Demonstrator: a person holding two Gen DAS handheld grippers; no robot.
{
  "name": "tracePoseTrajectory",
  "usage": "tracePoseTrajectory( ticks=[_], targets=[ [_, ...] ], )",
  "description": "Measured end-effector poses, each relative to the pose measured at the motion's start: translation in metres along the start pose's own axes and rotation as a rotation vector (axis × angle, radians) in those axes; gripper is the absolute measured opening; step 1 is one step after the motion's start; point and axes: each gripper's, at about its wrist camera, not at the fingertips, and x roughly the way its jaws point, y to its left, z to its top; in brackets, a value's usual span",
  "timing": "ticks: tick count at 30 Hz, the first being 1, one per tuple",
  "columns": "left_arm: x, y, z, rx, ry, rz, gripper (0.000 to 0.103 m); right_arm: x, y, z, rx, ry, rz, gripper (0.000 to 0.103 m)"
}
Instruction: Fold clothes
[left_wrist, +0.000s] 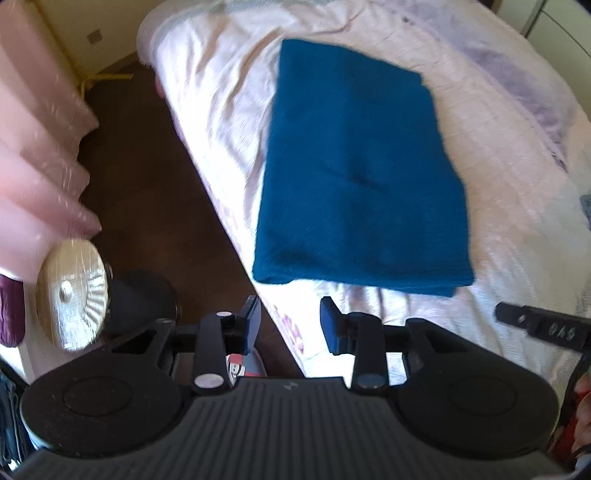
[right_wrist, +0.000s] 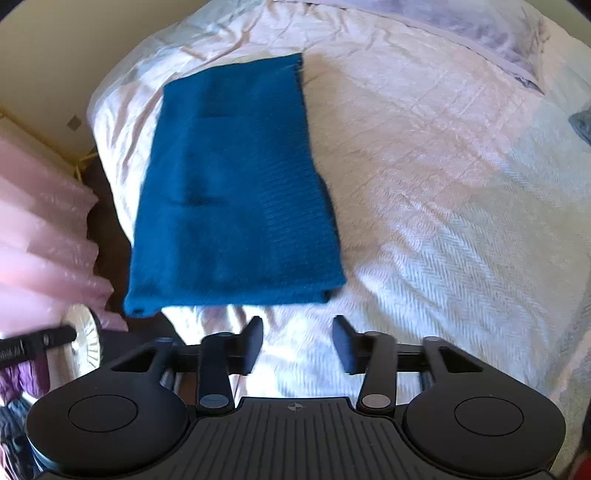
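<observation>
A teal knitted garment (left_wrist: 358, 173) lies folded into a neat rectangle on the pale bedspread (left_wrist: 498, 155), near the bed's left edge. It also shows in the right wrist view (right_wrist: 232, 199). My left gripper (left_wrist: 290, 314) is open and empty, held above the bed's edge just short of the garment's near side. My right gripper (right_wrist: 297, 334) is open and empty, held above the bedspread (right_wrist: 443, 203) just short of the garment's near edge. A finger of the right gripper (left_wrist: 532, 321) shows at the right of the left wrist view.
Dark wooden floor (left_wrist: 147, 192) runs along the left of the bed. A pink pleated lampshade (left_wrist: 33, 158) and a silver lamp base (left_wrist: 72, 291) stand close at the left. A grey patterned pillow (right_wrist: 491, 33) lies at the far end of the bed.
</observation>
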Motion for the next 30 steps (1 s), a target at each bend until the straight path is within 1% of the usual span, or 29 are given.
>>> tracePoseTrajectory(
  ticks=[4,5,7,13,23,25,30],
  targets=[
    [-0.016,-0.006,0.005,0.027,-0.038,-0.007,0.032,-0.015,0.011,-0.005,-0.052,0.007,-0.009,0.049],
    [-0.02,-0.008,0.006,0.033,-0.047,-0.01,0.032,-0.012,0.016,-0.003,-0.066,0.0,-0.013,0.049],
    [-0.026,-0.01,0.009,0.04,-0.065,-0.015,0.032,-0.019,0.02,-0.003,-0.094,-0.021,-0.016,0.049],
    [-0.035,-0.014,0.017,0.044,-0.099,-0.02,0.034,-0.023,0.021,0.0,-0.114,-0.037,-0.005,0.049],
    [-0.038,-0.021,0.025,0.036,-0.115,-0.027,0.034,-0.029,0.022,0.007,-0.137,-0.058,0.017,0.05],
    [-0.035,-0.021,0.026,0.031,-0.111,-0.034,0.034,-0.027,0.016,0.01,-0.117,-0.063,0.032,0.05],
    [-0.023,-0.001,0.028,-0.018,-0.096,-0.074,0.034,-0.023,0.0,0.018,-0.066,-0.074,0.069,0.05]
  ],
)
